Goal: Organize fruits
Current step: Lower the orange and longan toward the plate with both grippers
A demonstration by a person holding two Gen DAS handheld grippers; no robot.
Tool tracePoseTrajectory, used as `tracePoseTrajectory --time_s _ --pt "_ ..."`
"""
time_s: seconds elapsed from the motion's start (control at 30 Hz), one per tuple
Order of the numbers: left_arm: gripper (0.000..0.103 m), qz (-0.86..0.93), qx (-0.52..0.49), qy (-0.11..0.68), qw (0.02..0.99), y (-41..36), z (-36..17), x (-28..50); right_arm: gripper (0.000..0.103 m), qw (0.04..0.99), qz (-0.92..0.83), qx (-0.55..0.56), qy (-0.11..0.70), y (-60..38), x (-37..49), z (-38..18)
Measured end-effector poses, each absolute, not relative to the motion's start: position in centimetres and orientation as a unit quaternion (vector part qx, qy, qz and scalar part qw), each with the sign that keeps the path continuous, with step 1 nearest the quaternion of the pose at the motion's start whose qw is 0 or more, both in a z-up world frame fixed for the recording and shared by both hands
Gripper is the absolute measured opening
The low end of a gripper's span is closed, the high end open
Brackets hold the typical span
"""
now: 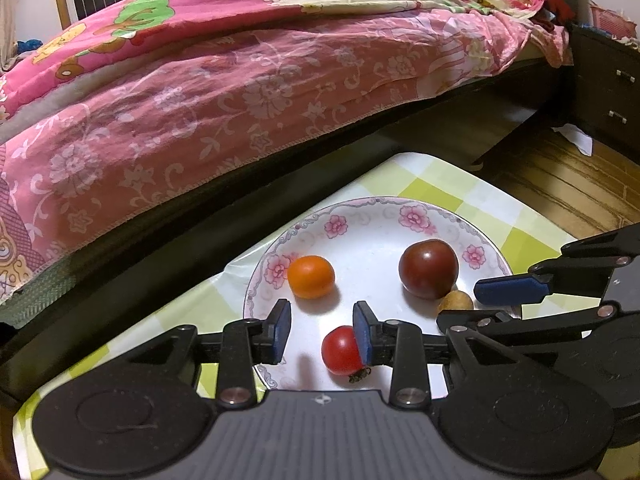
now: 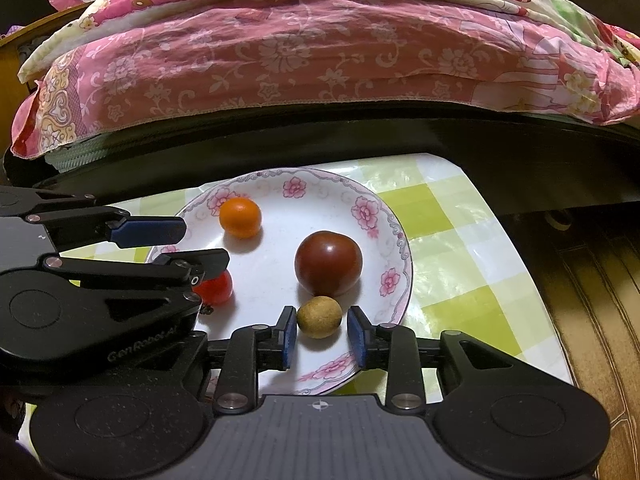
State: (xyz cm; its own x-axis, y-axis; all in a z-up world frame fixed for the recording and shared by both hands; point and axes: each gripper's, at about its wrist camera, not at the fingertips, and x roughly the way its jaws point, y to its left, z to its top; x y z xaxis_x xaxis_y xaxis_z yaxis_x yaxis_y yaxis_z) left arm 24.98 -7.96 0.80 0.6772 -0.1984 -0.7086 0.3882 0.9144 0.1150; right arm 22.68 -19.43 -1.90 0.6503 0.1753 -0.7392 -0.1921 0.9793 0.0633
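A white plate with pink flowers [image 1: 360, 216] [image 2: 320, 184] holds several fruits. An orange fruit [image 1: 311, 276] [image 2: 240, 217] lies at its far left, a dark red tomato [image 1: 429, 269] [image 2: 328, 263] at the right. My left gripper [image 1: 322, 332] [image 2: 188, 248] is open; a small red tomato [image 1: 340, 350] [image 2: 216, 290] lies by its right pad, partly hidden. My right gripper [image 2: 322, 338] [image 1: 472, 304] is open, with a small brown fruit [image 2: 319, 317] [image 1: 456, 301] between its pads, apart from both.
The plate sits on a small table with a green and white checked cloth [image 1: 432, 184] [image 2: 448, 216]. A bed with a pink floral sheet [image 1: 200, 120] [image 2: 300, 52] stands close behind. Wooden floor [image 1: 568, 184] [image 2: 600, 280] lies to the right, with a dark cabinet [image 1: 608, 92].
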Motion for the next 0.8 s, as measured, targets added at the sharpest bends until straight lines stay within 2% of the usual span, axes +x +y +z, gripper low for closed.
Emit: tracePoseTrajectory --time_s 0.8 --pt "0.045 -0.153 0.11 0.359 0.914 -6.7 2.2 24.7 0.033 0.913 0.102 0.014 0.394 -20.1 22.2 -1.2"
